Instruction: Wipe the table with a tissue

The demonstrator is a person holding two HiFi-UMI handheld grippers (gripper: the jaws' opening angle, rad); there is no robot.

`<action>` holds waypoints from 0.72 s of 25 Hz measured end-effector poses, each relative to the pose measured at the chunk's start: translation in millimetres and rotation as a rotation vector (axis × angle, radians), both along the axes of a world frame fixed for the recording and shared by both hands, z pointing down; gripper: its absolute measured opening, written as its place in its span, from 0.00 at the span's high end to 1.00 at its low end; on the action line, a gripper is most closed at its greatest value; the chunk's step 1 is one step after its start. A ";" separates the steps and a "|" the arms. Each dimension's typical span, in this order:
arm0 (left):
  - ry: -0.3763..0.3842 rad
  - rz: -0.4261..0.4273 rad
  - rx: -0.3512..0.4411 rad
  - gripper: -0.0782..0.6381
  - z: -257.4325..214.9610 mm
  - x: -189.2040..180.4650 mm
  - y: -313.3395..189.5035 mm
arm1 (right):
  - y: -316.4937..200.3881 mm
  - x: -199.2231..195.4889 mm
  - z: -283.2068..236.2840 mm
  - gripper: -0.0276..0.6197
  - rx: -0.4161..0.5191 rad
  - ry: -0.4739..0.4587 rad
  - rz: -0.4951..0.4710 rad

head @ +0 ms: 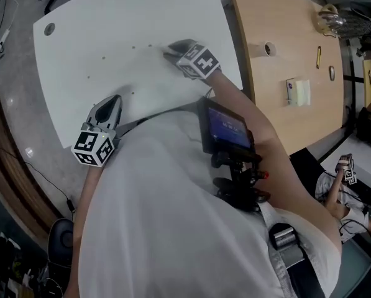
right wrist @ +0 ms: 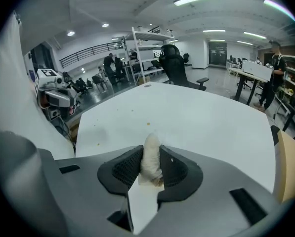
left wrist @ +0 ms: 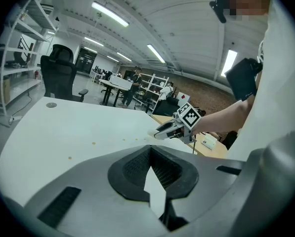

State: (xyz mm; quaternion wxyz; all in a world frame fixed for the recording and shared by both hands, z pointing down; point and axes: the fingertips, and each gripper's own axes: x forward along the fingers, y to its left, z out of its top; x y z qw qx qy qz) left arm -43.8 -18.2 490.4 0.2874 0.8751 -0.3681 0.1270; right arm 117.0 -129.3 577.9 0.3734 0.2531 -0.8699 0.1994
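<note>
Head view and both gripper views of a tissue wipe on a white table (head: 110,23). The right gripper (right wrist: 149,163) was reached out over the far middle of the tabletop, angled down towards the surface, its jaws clamped on a rolled white tissue (right wrist: 150,154) – the wad stood upright between the ribbed pads (right wrist: 125,168), its rounded end poking out beyond the tips and its lower end slightly soiled. Small brownish specks (right wrist: 148,124) lay scattered on the table just ahead of the tissue, with more off to the left. The left gripper (left wrist: 151,168) was held near the table's near edge, close to the person's body and well apart from the right one; its jaws met at the tips with nothing between them. A round grommet (head: 49,28) sat at the table's far left corner. A wooden table (head: 284,85) adjoined on the right – a few small items lay on it.
</note>
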 end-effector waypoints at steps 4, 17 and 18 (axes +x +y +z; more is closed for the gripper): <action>-0.014 -0.024 -0.019 0.89 0.7 2.7 0.4 | -11.9 -1.0 2.2 0.80 -0.010 -0.019 -0.018; -0.037 -0.102 -0.037 0.89 3.3 31.9 8.2 | -44.8 27.8 31.6 0.80 0.010 0.050 -0.101; -0.038 -0.115 -0.039 0.89 3.1 31.1 9.5 | -47.3 30.4 33.2 0.80 0.013 0.062 -0.110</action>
